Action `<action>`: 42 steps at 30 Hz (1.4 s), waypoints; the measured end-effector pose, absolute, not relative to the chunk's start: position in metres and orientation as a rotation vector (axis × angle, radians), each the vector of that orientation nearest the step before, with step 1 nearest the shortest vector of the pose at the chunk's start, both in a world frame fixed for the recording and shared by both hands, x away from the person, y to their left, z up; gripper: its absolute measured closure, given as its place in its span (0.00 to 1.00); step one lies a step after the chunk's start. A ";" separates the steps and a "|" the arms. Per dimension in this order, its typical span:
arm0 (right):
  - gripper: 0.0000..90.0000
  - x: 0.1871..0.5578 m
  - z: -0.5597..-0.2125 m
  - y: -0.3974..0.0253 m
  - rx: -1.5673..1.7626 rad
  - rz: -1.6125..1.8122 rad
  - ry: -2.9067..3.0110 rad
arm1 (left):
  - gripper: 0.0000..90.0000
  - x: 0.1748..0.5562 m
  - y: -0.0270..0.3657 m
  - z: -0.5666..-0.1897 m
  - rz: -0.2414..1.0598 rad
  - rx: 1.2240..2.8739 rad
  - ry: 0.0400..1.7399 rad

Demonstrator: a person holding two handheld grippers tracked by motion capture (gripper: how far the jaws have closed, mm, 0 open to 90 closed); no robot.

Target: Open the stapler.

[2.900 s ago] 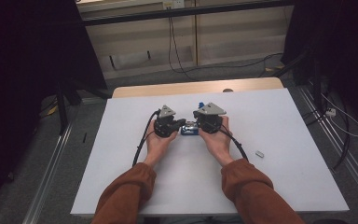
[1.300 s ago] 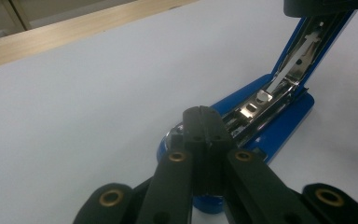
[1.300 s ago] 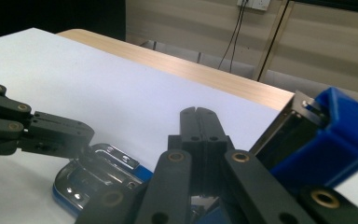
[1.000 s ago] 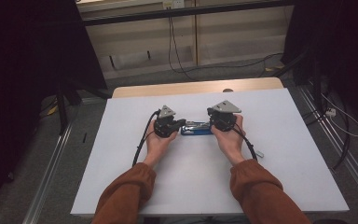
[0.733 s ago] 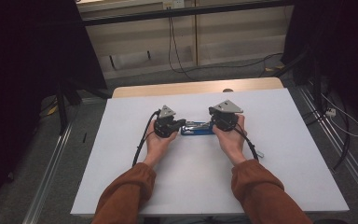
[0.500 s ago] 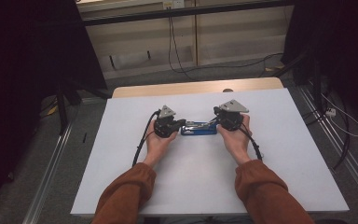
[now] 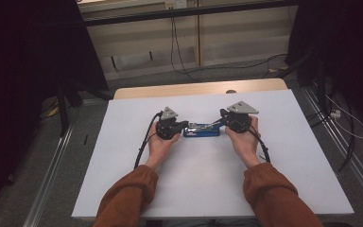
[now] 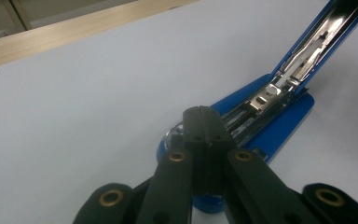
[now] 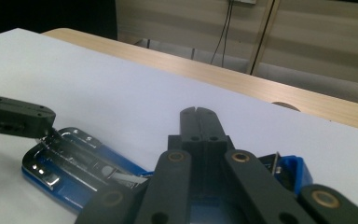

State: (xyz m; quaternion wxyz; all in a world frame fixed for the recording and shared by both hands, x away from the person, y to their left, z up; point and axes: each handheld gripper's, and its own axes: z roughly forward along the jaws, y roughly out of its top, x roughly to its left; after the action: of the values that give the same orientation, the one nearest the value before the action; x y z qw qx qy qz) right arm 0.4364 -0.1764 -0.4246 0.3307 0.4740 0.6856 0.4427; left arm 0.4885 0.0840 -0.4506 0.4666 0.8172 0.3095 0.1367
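Note:
A blue stapler (image 7: 201,131) lies opened at the middle of the white table (image 7: 208,189). Its chrome magazine (image 8: 261,100) is bare and its blue lid (image 8: 342,21) is swung up and away. My left gripper (image 7: 187,124) is shut, its tips (image 8: 207,114) down on the stapler's front end by the chrome anvil (image 9: 35,165). My right gripper (image 7: 222,123) is also shut, over the stapler's other end (image 9: 286,170). The blue lid runs under its jaws (image 9: 198,114), and the contact itself is hidden. A hand holds each gripper.
A wooden strip (image 7: 198,88) edges the table's far side. Beyond it are wall panels and hanging cables (image 7: 172,42). Metal rails (image 7: 52,165) run on the floor at both sides. Black cables (image 7: 144,142) trail from the grippers over the table.
My right gripper has moved right, away from the left one, and the stapler between them has stretched out, its lid swung open. The left gripper has stayed put.

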 end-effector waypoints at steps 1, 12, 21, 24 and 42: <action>1.00 0.436 -0.425 -0.177 1.233 1.158 1.796 | 1.00 0.488 0.084 -0.451 0.336 2.006 0.760; 1.00 0.427 -0.426 -0.184 1.219 1.160 1.819 | 1.00 0.488 0.084 -0.451 0.336 2.004 0.760; 1.00 0.425 -0.430 -0.193 1.233 1.136 1.835 | 1.00 0.488 0.084 -0.451 0.333 2.002 0.764; 1.00 0.424 -0.431 -0.195 1.232 1.129 1.841 | 1.00 0.488 0.084 -0.451 0.331 2.001 0.765; 1.00 0.422 -0.435 -0.205 1.208 1.093 1.880 | 1.00 0.486 0.082 -0.451 0.361 1.999 0.767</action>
State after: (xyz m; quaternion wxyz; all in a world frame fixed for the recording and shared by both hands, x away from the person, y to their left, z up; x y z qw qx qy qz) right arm 0.4221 -0.2054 -0.4350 0.3213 0.4598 0.7156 0.4163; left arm 0.4858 0.0824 -0.4509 0.4661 0.8145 0.3126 0.1471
